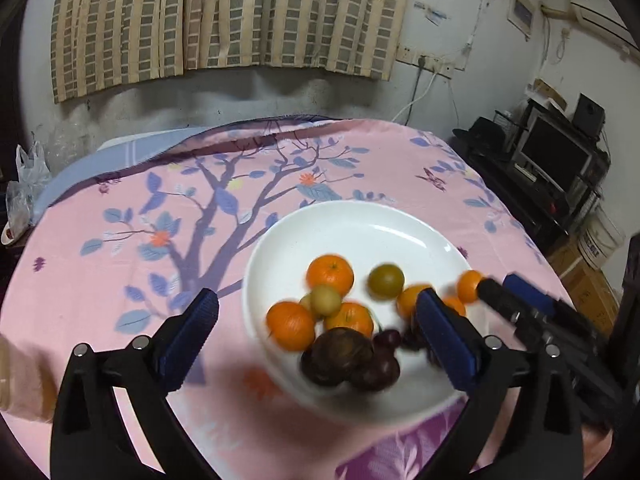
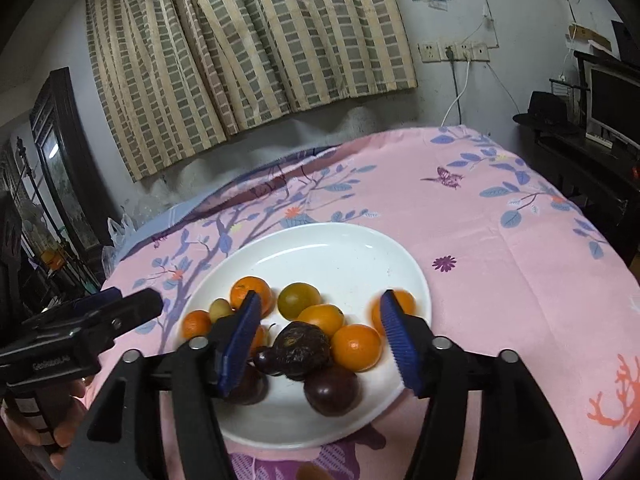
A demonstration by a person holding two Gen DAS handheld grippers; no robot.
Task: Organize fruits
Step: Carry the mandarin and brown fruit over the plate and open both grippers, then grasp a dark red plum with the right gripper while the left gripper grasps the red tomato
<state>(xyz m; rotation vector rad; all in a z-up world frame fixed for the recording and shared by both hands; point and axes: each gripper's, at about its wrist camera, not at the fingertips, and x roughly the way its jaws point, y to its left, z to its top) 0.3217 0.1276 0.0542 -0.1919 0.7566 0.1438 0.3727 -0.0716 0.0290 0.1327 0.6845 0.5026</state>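
A white plate point(image 1: 360, 220) point(image 2: 332, 240) lies on the pink flowered cloth and holds several fruits. There are oranges point(image 1: 330, 274) point(image 2: 356, 347), a round green fruit point(image 1: 386, 281) point(image 2: 298, 300), a smaller pale green one point(image 1: 326, 299) point(image 2: 221, 308), a wrinkled dark brown fruit point(image 1: 340, 350) point(image 2: 302, 350) and dark purple ones point(image 1: 380, 372) point(image 2: 331, 390). My left gripper point(image 1: 316, 296) hangs open above the plate's near side, its pads touching no fruit. My right gripper point(image 2: 320, 300) is open too, over the fruit pile with nothing gripped. Each gripper shows in the other's view: the right point(image 1: 508, 294), the left point(image 2: 120, 310).
The pink cloth point(image 2: 500, 264) covers a round table against a wall with a checked curtain point(image 2: 240, 48). A dark stand with a monitor point(image 1: 556, 156) and a black hat point(image 2: 546, 114) is at the right. A plastic bag point(image 1: 28, 168) sits at the far left edge.
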